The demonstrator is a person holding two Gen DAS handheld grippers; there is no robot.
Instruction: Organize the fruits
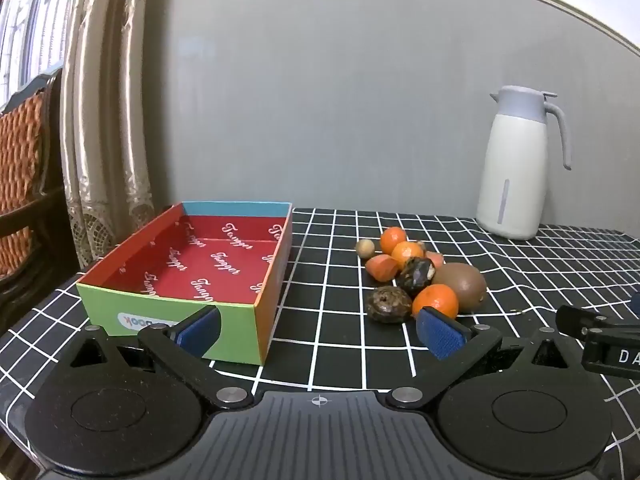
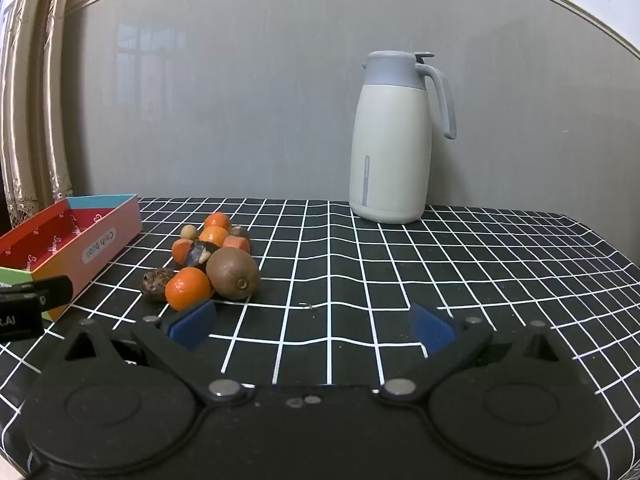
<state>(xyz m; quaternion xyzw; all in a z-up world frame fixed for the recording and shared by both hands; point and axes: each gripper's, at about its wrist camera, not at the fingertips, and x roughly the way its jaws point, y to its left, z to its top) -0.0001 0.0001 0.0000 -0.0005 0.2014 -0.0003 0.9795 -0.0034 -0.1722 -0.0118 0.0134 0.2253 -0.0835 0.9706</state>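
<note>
Three mandarins [image 1: 435, 301] — one kiwi [image 1: 460, 287].

Both wrist views look low across the table [image 1: 340, 240], sharing the fruit pile [image 2: 208, 256] and jug [image 1: 516, 168].

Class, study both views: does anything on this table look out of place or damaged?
Yes: the fruit pile sits loose on the checked tablecloth beside the empty box. Two dark, shrivelled fruits look spoiled.
</note>
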